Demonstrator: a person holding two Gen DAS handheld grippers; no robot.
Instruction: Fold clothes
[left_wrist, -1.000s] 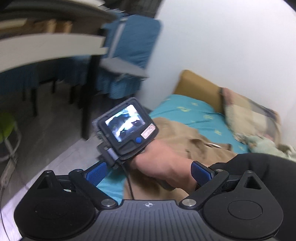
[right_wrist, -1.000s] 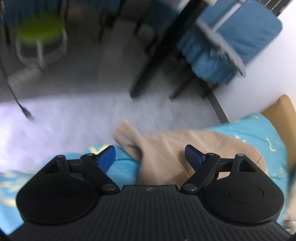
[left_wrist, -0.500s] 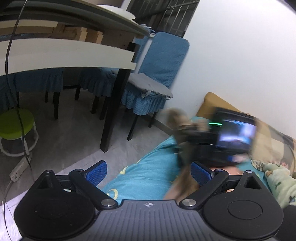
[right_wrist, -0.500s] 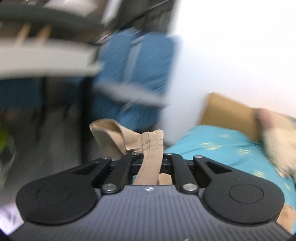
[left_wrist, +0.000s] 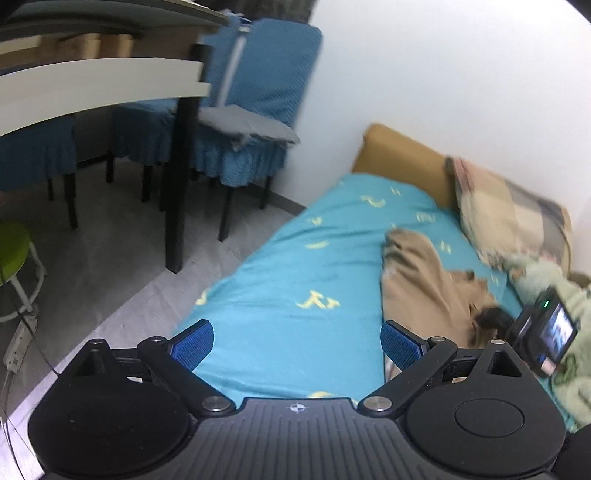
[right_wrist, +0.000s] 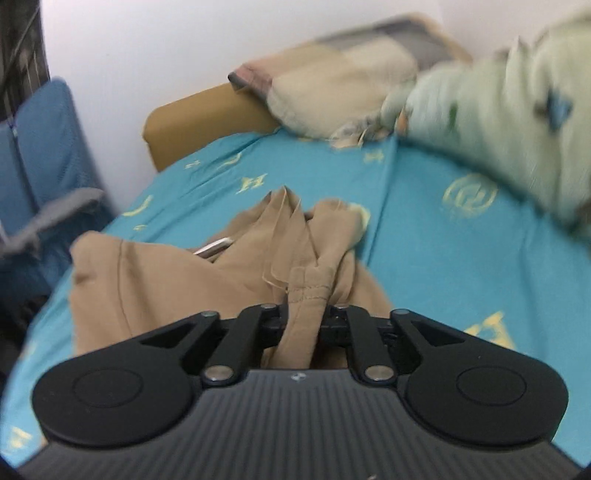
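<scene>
A tan garment (right_wrist: 177, 280) lies crumpled on the teal bed sheet (right_wrist: 443, 240). My right gripper (right_wrist: 304, 314) has a stitched hem of the tan garment pinched between its nearly closed fingers, and its jaws are opening. In the left wrist view the tan garment (left_wrist: 417, 280) sits at the right of the bed sheet (left_wrist: 295, 266), with the right gripper's camera screen (left_wrist: 554, 330) just beyond it. My left gripper (left_wrist: 297, 341) hangs open over bare sheet, its blue pads (left_wrist: 194, 341) wide apart with nothing between them.
A patchwork pillow (left_wrist: 509, 218) and a pale green fleece garment (right_wrist: 498, 110) lie at the head of the bed. Left of the bed stand a blue-covered chair (left_wrist: 258, 92), a table with a black leg (left_wrist: 181, 166), a green stool (left_wrist: 11, 247) and a power strip (left_wrist: 18, 343).
My right gripper shut on the garment's hem at the bed's left edge and swept it across to the right. The hand and garment have left the space in front of my left gripper.
</scene>
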